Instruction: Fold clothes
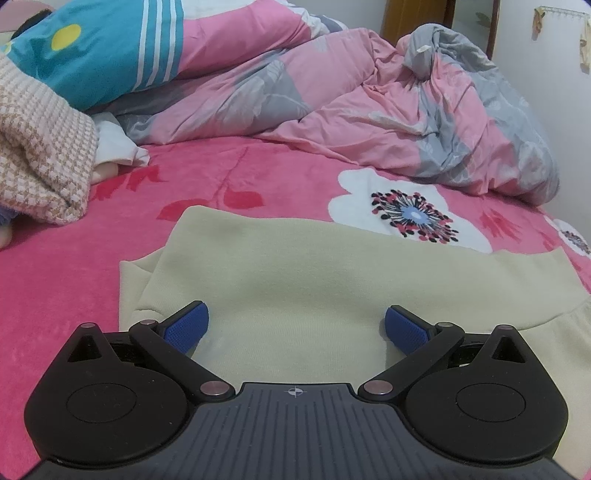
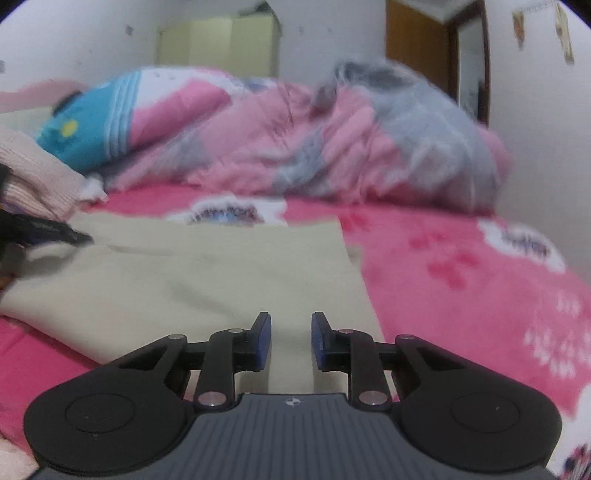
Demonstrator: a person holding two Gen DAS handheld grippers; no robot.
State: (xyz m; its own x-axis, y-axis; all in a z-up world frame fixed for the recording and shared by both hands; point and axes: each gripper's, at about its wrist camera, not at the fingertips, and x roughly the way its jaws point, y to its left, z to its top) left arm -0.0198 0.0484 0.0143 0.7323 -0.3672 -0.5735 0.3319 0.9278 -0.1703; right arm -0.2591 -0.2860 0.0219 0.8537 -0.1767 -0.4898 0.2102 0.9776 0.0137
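Beyond both parted tongs (image 1: 297, 326) (image 2: 291, 341), quilt (image 1: 369, 122) crowds cream garment (image 1: 295, 280).

You have no readable text, label, brand or number in either view. The only sign is a small white crosshair mark printed on the ribbed grey plate of each gripper body, centred near the plate's front edge: one on the left gripper (image 1: 295, 325) and one on the right gripper (image 2: 291, 339). The paper items hanging on the wall (image 1: 561, 29) are too small and blurred for you to read.
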